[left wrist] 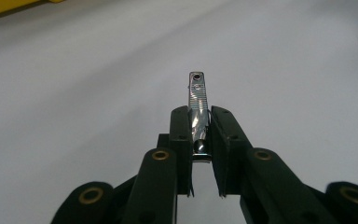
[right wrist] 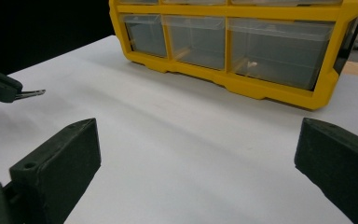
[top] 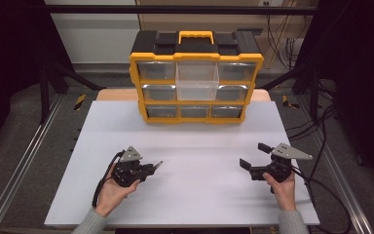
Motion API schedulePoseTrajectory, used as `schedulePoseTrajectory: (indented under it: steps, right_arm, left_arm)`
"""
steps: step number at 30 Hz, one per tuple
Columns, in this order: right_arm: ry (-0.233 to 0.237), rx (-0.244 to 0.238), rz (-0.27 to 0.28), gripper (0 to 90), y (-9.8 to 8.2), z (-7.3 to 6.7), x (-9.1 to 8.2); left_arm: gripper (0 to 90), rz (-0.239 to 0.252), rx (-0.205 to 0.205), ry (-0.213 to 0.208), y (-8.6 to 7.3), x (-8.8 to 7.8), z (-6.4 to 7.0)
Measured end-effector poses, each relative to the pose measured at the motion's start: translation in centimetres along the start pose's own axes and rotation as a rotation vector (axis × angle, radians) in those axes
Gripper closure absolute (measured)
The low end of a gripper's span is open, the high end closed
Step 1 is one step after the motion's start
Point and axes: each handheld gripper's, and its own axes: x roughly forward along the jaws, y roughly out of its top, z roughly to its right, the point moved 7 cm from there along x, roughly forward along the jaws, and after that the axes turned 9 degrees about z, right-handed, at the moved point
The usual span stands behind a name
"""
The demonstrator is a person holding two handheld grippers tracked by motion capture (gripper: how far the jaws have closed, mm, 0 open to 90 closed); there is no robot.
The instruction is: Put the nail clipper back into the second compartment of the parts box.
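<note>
A: Since nobody wrote down the job, how far along does it look?

B: The left gripper (top: 148, 168) is pinching a small shiny metal nail clipper (left wrist: 197, 105). Its jaws are squeezed tight on the clipper's back half. So the picking up looks done.

A: And what is left?

B: Probably the putting away. At the far end of the white table (top: 185, 190) stands a yellow and black plastic box with clear little drawers (top: 195, 78). Its top middle drawer (top: 197, 80) is pulled out toward the person. It looks empty, though it is hard to be sure through the clear plastic. The clipper is well apart from it, so that trip is not yet made.

A: Where is the clipper right now?

B: Down near the person's side of the table, on the left. It seems to be just above the table, but whether it touches cannot be told.

A: Which way does it point?

B: Its long side runs straight out from the jaws. The free end, the one with a little round hole, sticks forward. From above, it points toward the right and a bit toward the box.

A: What about the right gripper (top: 254, 157)?

B: Its jaws are spread wide with nothing between them. It waits near the right side of the table, facing the box.
</note>
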Motion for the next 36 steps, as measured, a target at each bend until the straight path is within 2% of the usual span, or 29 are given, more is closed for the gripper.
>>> schedulePoseTrajectory:
  steps: [25,36]
  right_arm:
    - [-0.002,0.003,0.000,0.9,-0.1,0.1,-0.1]
    - [-0.004,0.000,0.001,0.8,-0.1,0.1,0.0]
  left_arm:
    - [78.8,0.090,-0.010,0.001,2.4,-2.6,0.0]
    - [78.8,0.132,-0.003,-0.009,4.4,-3.9,0.3]
